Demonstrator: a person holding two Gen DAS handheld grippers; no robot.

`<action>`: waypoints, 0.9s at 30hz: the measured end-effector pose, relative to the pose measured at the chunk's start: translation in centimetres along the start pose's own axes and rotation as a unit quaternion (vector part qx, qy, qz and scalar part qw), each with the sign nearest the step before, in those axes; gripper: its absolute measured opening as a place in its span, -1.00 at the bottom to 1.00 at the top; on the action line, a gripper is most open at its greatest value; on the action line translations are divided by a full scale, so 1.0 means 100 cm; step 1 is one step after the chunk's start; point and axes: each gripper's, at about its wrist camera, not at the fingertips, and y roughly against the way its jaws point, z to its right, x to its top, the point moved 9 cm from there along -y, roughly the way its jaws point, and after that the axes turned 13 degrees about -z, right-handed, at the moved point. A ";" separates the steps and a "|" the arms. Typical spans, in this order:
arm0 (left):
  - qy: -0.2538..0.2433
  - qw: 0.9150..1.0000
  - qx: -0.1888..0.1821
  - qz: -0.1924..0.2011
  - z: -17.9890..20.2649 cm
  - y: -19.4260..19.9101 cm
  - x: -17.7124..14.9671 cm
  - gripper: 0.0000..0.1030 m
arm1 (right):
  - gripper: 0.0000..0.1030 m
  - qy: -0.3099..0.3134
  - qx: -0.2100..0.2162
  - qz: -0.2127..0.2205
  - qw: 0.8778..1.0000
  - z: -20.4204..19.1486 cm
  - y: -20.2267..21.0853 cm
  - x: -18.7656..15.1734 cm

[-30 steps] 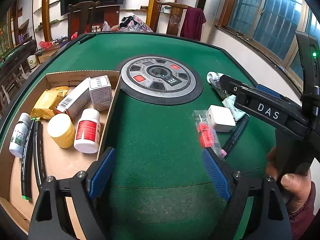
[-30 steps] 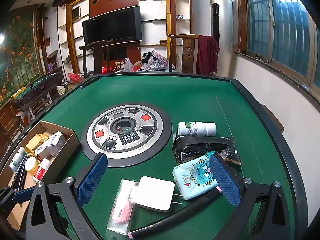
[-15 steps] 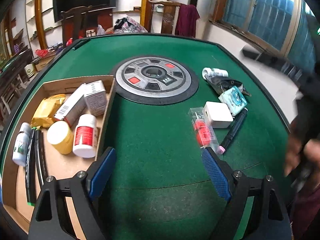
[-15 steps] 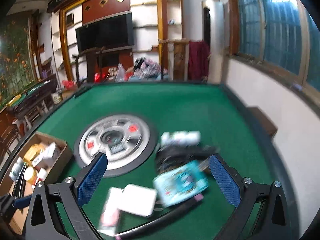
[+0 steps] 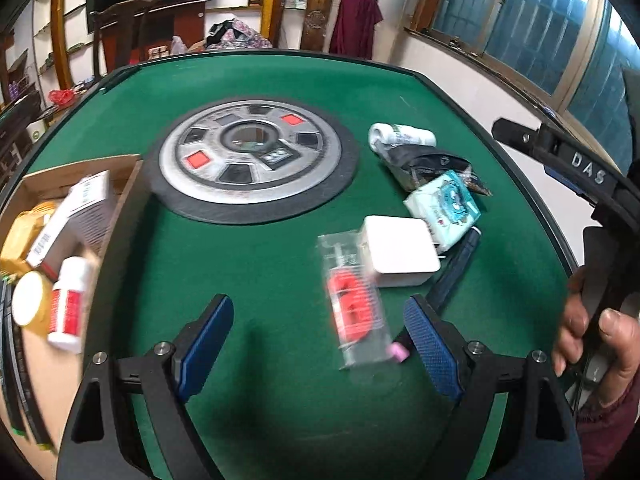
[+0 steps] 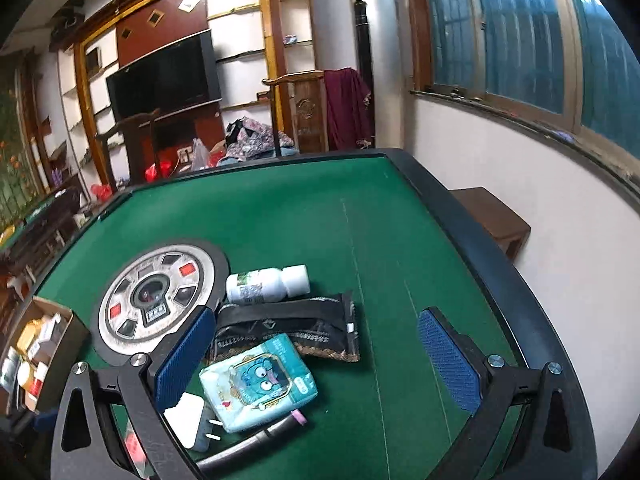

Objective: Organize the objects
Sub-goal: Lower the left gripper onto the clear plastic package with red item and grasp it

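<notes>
I judge the sorting about half done. The open brown cardboard box (image 5: pixel 28 184) at the left edge of the green felt table (image 5: pixel 280 80) already holds a red-labelled white bottle (image 5: pixel 68 304), a yellow-lidded jar (image 5: pixel 30 300), white cartons and a yellow pouch.

What is left sits in a cluster near the right edge: a clear plastic sachet with red contents (image 5: pixel 354 304), a white square charger plug (image 5: pixel 398 250) touching it, a long black pen with a pink cap (image 5: pixel 452 276), a pale blue cartoon tissue pack (image 6: pixel 258 382) lying partly on a black foil packet (image 6: pixel 288 330), and a small white bottle with a green label (image 6: pixel 266 282) on its side just beyond.

My left gripper (image 5: pixel 318 340) hangs low over the felt, jaws wide apart and empty, the sachet between its blue pads. My right gripper (image 6: pixel 316 360) is likewise spread and holds nothing, with the tissue pack and foil packet between its jaws. No remaining item is grasped yet.
</notes>
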 end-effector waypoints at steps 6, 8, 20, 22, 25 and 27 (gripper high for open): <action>-0.035 0.998 0.042 -0.007 0.008 -0.019 0.005 0.15 | 1.00 0.008 0.006 -0.005 1.000 -0.006 -0.001 -0.003; -0.037 0.999 0.029 -0.012 0.007 -0.021 0.005 -0.42 | 1.00 0.013 0.007 -0.006 1.000 -0.010 -0.002 -0.004; -0.061 0.996 0.062 -0.013 0.009 -0.029 0.011 -0.17 | 1.00 0.009 0.017 -0.024 1.000 -0.010 -0.012 -0.009; -0.062 0.996 0.059 -0.008 0.011 -0.030 0.012 -0.23 | 1.00 0.006 0.019 -0.030 0.999 -0.009 -0.013 -0.010; -0.050 0.998 0.038 -0.002 0.007 -0.026 0.013 -0.49 | 1.00 0.003 0.019 -0.037 0.999 -0.008 -0.017 -0.011; -0.042 0.999 0.029 0.003 0.004 -0.020 0.012 -0.49 | 1.00 0.001 0.020 -0.043 0.999 -0.007 -0.021 -0.012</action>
